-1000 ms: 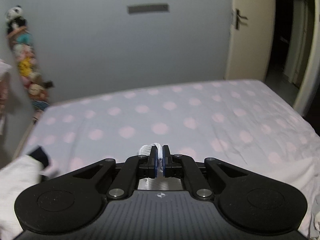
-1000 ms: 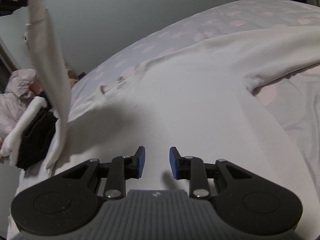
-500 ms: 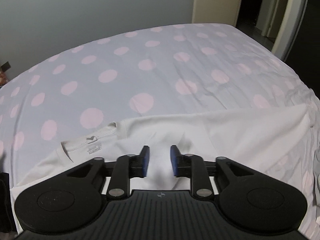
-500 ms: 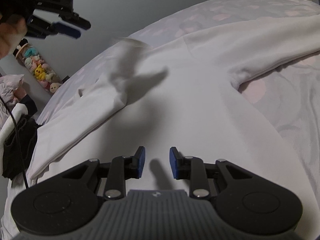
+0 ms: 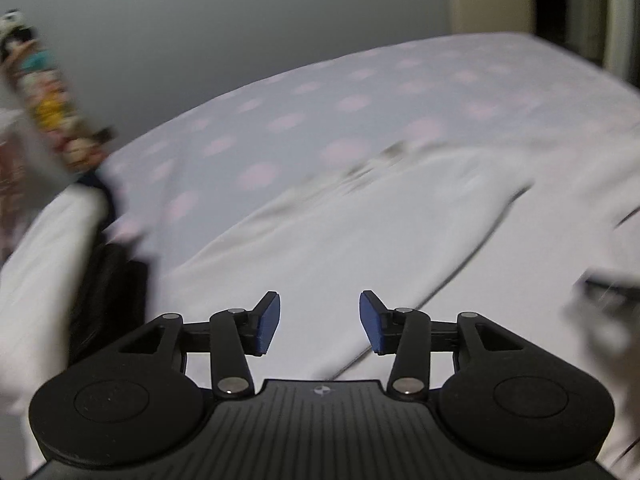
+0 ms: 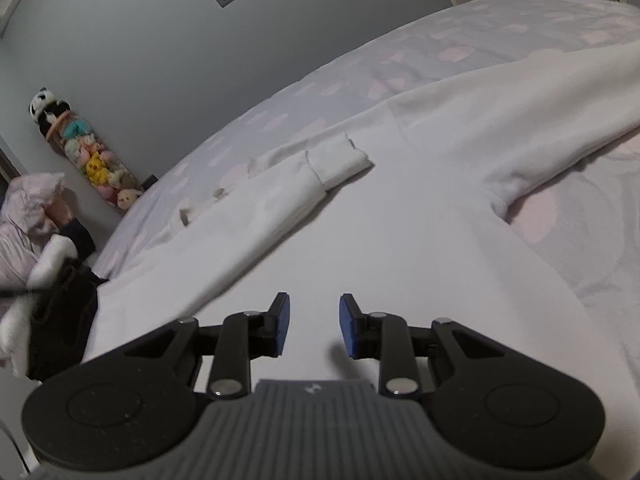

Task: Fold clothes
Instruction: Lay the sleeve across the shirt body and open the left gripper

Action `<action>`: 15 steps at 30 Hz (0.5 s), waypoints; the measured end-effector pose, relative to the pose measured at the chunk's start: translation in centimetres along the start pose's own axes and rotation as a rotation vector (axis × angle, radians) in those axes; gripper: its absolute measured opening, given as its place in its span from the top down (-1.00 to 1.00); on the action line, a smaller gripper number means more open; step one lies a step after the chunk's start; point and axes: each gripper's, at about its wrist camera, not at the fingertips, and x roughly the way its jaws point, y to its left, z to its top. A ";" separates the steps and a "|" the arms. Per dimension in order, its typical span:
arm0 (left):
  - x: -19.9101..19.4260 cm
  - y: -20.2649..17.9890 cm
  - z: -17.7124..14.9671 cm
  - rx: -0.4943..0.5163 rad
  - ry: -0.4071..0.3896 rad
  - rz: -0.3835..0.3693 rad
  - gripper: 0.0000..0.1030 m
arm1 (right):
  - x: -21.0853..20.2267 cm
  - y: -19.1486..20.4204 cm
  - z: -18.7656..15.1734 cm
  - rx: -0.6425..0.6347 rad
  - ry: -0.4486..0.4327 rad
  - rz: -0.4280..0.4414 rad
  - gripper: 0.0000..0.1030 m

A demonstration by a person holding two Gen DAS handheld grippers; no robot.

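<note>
Left gripper (image 5: pixel 319 322) jaws have just been opening, now empty; released sleeve (image 6: pixel 256 216) lies folded across white sweatshirt (image 6: pixel 400 240); right gripper (image 6: pixel 313 326) part-open, empty; other sleeve next

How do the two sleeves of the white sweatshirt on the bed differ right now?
The left sleeve is folded in across the sweatshirt's body, cuff near the collar; the right sleeve stretches outward over the polka-dot bedsheet. The left sleeve's ribbed cuff shows clearly; the right sleeve's cuff is out of frame. Both are white and lie flat.

Dim room; left view motion-blurred, right sharp; fisheye-bent edges.
</note>
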 end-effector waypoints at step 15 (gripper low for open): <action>6.9 0.0 -10.6 0.070 -0.031 0.163 -0.04 | 4.4 -1.2 5.1 0.018 0.003 -0.025 0.22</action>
